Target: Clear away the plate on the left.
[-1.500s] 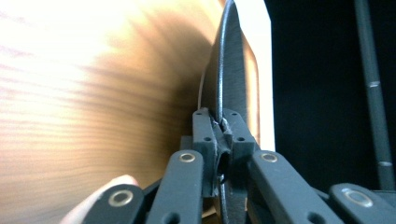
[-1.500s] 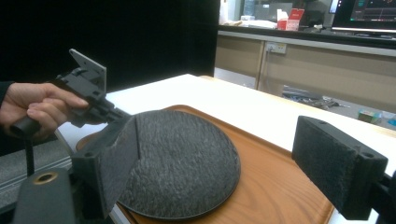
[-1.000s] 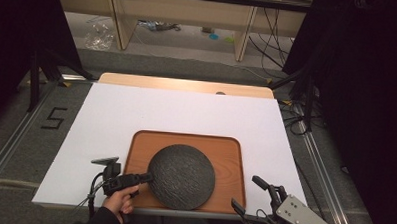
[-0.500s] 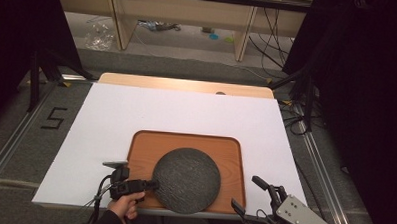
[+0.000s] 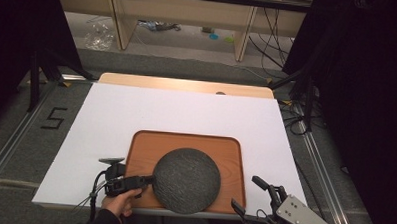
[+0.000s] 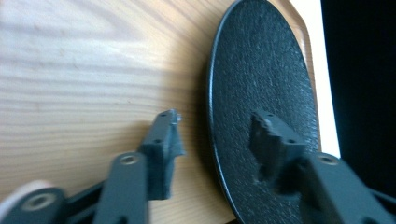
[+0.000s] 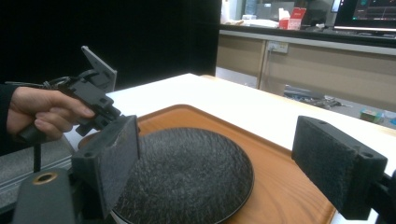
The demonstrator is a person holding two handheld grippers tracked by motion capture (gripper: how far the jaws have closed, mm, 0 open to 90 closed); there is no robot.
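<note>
White table top, grey floor, black curtains.

left tool: near-left, lying sideways, pointing right; jaws apart, one either side of a thin edge, gap on one side visible in left gripper view
left hand: near edge, wrapped round the handle, dark sleeve behind
right tool: near-right corner, jaws wide apart, pointing far-left
right tool plate: grey, three-cornered, on top
</note>
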